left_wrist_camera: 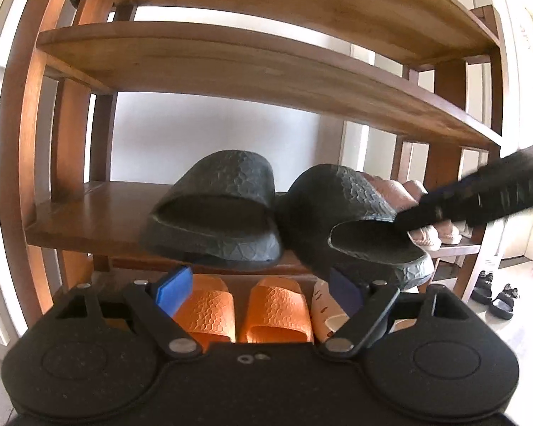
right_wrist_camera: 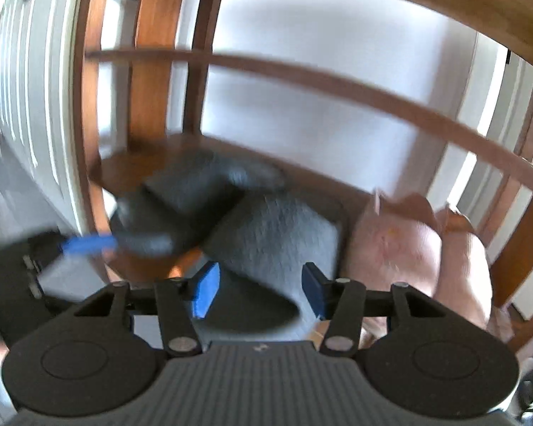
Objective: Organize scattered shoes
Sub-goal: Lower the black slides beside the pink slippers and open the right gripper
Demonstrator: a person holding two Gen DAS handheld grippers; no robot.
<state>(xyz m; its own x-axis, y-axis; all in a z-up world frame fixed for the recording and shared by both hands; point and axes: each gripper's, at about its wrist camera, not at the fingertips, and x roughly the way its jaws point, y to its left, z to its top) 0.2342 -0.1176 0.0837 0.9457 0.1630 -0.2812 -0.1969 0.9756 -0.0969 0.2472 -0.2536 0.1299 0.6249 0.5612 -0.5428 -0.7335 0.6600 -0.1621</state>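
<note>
Two black slides sit on a low shelf of the wooden shoe rack (left_wrist_camera: 89, 220). The left slide (left_wrist_camera: 213, 209) lies flat. The right slide (left_wrist_camera: 355, 227) is tilted, its heel hanging past the shelf edge. My right gripper (right_wrist_camera: 259, 291) is shut on that slide's strap (right_wrist_camera: 277, 248), with a blue pad on each side. In the left wrist view one of its fingers (left_wrist_camera: 479, 191) comes in from the right and ends at the slide's opening. My left gripper (left_wrist_camera: 259, 291) stands open and empty just below the shelf front. The right wrist view is blurred.
Two orange slides (left_wrist_camera: 209, 312) (left_wrist_camera: 277, 312) and a cream shoe (left_wrist_camera: 327, 309) fill the shelf below. Pink shoes (left_wrist_camera: 426, 209) stand right of the black slides on the same shelf. Black sandals (left_wrist_camera: 494, 294) lie on the floor at the right. Higher shelves (left_wrist_camera: 231, 60) hang overhead.
</note>
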